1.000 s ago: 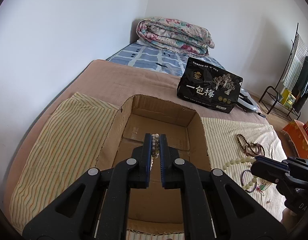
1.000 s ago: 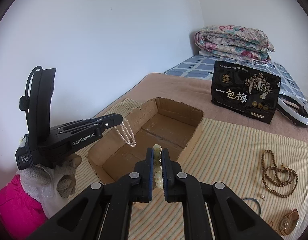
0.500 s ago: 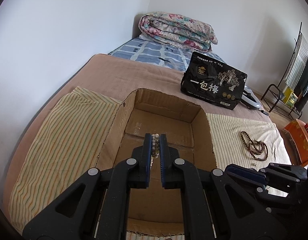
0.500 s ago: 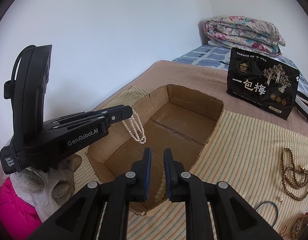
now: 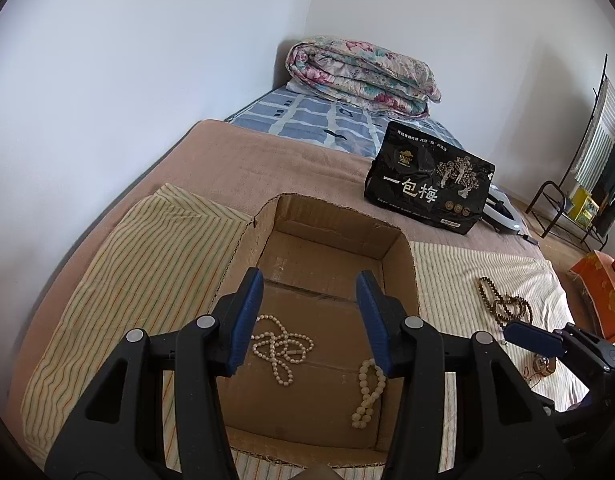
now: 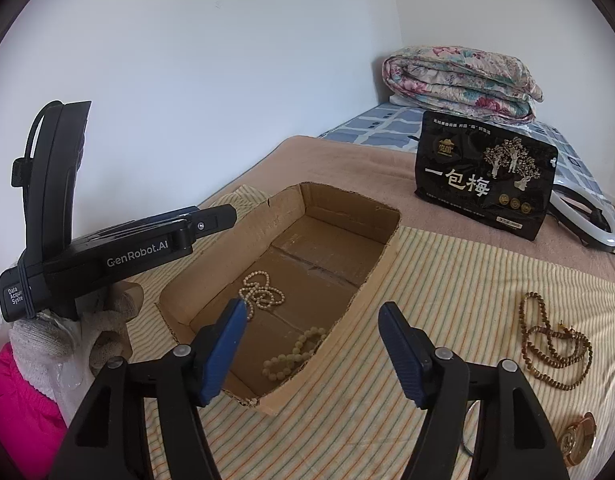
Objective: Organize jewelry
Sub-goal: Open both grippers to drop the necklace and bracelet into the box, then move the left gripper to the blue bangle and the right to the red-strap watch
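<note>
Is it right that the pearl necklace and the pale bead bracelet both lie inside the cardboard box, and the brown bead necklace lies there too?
Not quite. The pearl necklace and the pale bead bracelet lie in the cardboard box, but the brown bead necklace lies outside it, on the striped cloth. The right wrist view shows this.

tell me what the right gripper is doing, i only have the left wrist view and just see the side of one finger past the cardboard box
Observer: The right gripper is opening its jaws and nothing is between them. It hangs over the near corner of the open brown cardboard box.
Operator: ok, anything on the cloth near it that i can't make out
Observer: Yes, a round gold-toned wristwatch lies on the striped yellow cloth. It is on the gripper's right, nearer the camera than the brown beaded necklace.
</note>
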The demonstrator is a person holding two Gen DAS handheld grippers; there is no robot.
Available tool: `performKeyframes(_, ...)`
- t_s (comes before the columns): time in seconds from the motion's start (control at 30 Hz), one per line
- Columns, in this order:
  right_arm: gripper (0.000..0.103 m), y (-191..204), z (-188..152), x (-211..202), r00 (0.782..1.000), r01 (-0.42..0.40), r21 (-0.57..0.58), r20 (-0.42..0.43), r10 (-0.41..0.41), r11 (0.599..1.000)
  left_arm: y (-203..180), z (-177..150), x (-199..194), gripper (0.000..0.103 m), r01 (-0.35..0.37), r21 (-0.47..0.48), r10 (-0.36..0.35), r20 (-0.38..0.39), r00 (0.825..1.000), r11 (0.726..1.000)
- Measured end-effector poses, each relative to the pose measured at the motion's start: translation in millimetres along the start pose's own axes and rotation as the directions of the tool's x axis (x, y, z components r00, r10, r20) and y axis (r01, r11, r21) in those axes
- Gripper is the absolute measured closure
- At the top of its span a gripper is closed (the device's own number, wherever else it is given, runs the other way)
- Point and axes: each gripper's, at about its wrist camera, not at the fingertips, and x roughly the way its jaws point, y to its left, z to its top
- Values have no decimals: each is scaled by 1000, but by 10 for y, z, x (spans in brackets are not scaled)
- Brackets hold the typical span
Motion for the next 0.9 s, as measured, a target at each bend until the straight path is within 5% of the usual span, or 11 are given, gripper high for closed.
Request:
performKeyframes(0.43, 0, -533, -227, -626, 987, 147, 75, 62, -152, 986, -452, -3, -196, 53, 80, 34, -81, 38, 996, 996)
performKeyframes(0.9, 0, -1634, -667, -1242, 939, 328, 282, 8, -344, 902, -1224, -191, -87, 31, 176, 119, -168, -71, 983, 977)
